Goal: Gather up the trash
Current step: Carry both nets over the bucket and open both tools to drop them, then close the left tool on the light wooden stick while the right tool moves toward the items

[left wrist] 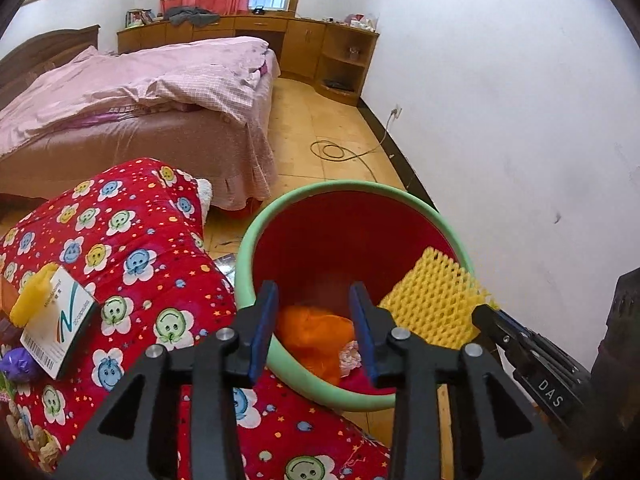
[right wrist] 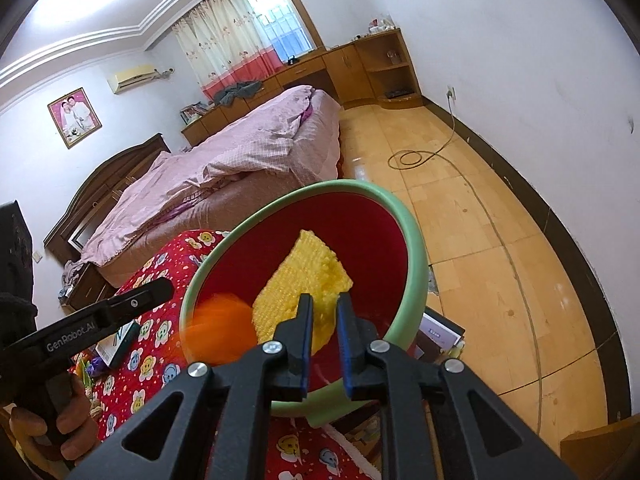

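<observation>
- We hold the left gripper (left wrist: 314, 322) spread, empty, over the green-rimmed red round plastic bin (left wrist: 256, 240).
- At three o'clock, our right gripper (right wrist: 324, 316) pinches yellow foam netting (right wrist: 308, 272).
- Orange wad (left wrist: 316, 336) lies inside.

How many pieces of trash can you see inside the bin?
3, with more possibly hidden underneath. The yellow foam net leans at the red bin rim, held by the right tool. An orange wad lies at the bottom, a small pale scrap beside it.
</observation>
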{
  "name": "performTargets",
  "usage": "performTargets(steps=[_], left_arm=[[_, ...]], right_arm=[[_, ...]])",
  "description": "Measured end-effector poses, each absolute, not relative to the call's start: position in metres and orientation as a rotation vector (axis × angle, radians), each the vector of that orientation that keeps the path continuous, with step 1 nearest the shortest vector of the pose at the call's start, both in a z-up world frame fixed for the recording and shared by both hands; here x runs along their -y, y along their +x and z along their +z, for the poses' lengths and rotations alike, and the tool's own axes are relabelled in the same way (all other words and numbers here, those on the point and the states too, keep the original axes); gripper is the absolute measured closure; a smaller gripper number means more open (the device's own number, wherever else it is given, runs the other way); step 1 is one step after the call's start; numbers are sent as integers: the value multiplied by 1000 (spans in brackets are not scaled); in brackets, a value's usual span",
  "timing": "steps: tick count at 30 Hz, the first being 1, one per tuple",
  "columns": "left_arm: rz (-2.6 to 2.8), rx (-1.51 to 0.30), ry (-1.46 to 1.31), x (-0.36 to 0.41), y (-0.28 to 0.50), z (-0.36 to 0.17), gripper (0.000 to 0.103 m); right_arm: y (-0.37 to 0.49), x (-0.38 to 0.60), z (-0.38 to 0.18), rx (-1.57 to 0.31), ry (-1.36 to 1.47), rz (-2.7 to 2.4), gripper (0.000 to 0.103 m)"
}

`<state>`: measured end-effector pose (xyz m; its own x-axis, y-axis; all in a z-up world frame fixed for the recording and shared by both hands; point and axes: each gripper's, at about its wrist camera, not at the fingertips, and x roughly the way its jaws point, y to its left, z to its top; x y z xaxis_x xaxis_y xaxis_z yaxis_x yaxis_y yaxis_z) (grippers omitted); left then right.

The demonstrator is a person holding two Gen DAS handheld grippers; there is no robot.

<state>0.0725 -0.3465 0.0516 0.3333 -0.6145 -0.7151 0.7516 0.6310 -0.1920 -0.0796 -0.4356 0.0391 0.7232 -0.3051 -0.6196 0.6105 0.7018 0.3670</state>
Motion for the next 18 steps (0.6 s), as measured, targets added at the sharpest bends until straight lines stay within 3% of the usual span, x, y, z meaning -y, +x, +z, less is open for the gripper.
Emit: performTargets(steps=[2,7,18], left_arm=[[-888,-847,184,343,71,53,66],[-858,-850,171,330,72,53,66],[-748,-863,122,273,75,58,66]], right_arm=[[-79,435,38,-556,601,-537,88],[-81,434,40,-546,603,-531,75],[-79,417,50,-530,581,-482,65]])
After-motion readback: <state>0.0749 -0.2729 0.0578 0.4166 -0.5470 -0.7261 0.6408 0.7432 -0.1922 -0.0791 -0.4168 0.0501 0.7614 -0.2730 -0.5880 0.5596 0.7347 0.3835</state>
